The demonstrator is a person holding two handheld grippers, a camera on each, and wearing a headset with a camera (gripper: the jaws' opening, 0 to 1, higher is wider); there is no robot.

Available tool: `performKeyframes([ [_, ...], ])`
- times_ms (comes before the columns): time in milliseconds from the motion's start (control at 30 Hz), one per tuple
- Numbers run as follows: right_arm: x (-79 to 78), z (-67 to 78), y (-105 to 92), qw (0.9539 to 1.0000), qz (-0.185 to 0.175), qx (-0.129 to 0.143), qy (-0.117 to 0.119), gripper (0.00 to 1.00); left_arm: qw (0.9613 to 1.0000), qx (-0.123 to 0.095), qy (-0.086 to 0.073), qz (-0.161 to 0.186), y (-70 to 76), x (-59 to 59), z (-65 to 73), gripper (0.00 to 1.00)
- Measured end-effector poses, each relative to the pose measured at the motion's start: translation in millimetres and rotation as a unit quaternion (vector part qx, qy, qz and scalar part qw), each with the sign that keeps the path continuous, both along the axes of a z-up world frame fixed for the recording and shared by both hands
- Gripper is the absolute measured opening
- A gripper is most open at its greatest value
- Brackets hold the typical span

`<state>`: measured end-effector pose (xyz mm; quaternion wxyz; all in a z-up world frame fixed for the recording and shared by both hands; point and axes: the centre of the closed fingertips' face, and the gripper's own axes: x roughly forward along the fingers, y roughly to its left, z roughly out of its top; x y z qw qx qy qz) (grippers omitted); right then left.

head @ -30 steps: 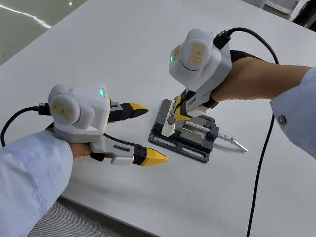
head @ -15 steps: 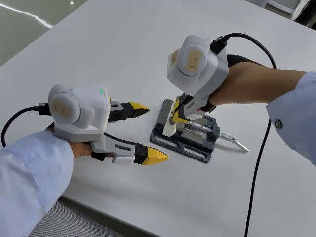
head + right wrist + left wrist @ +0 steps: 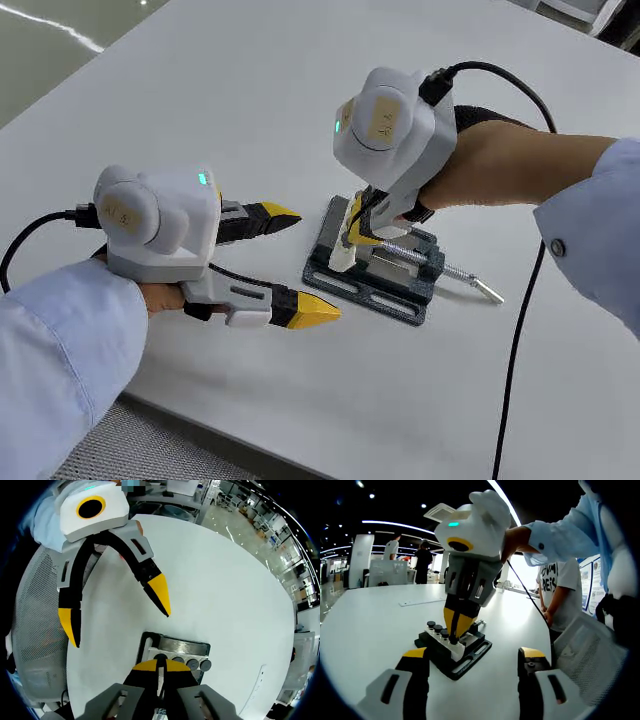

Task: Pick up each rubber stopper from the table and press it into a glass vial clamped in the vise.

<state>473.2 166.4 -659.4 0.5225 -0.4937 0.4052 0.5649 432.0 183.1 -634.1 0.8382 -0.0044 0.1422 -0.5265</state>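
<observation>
The right gripper (image 3: 352,238) has edged a little to the left over the vise (image 3: 372,292) since a second ago; the left gripper (image 3: 305,263) has barely stirred. The right hand (image 3: 480,165) reaches in from the right and points its gripper steeply down; the left hand (image 3: 160,297) holds its gripper level above the table (image 3: 200,100), left of the vise, jaws spread wide and empty. The vise clamps a row of vials (image 3: 438,631), three capped with dark stoppers (image 3: 191,663). At the near end vial (image 3: 340,260) the right gripper's jaws are nearly together, seemingly pinching a stopper (image 3: 453,640) seated at its mouth; the tips hide the contact.
</observation>
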Motion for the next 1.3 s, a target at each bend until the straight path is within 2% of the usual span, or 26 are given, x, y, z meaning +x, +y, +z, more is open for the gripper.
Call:
performKeyframes([
  [167, 0.4, -1.4, -1.2, 0.9999, -0.004, -0.01, -0.002, 0.0, 1.0, 0.001, 0.0, 0.0, -0.5, 0.4, -0.2, 0.69],
  [500, 0.4, -1.3, -1.7, 0.9999, -0.008, -0.007, -0.001, 0.0, 1.0, 0.0, -0.001, 0.001, 0.2, 1.6, 0.1, 0.69],
  [1033, -0.3, -3.0, -1.0, 0.9998, -0.008, -0.019, 0.001, 0.0, 1.0, 0.002, 0.0, 0.0, -0.3, 1.2, -1.1, 0.69],
  [1300, 0.3, -3.6, -1.8, 0.9995, -0.019, -0.025, 0.004, 0.0, 1.0, 0.002, -0.001, 0.0, -0.2, 1.1, -0.6, 0.69],
])
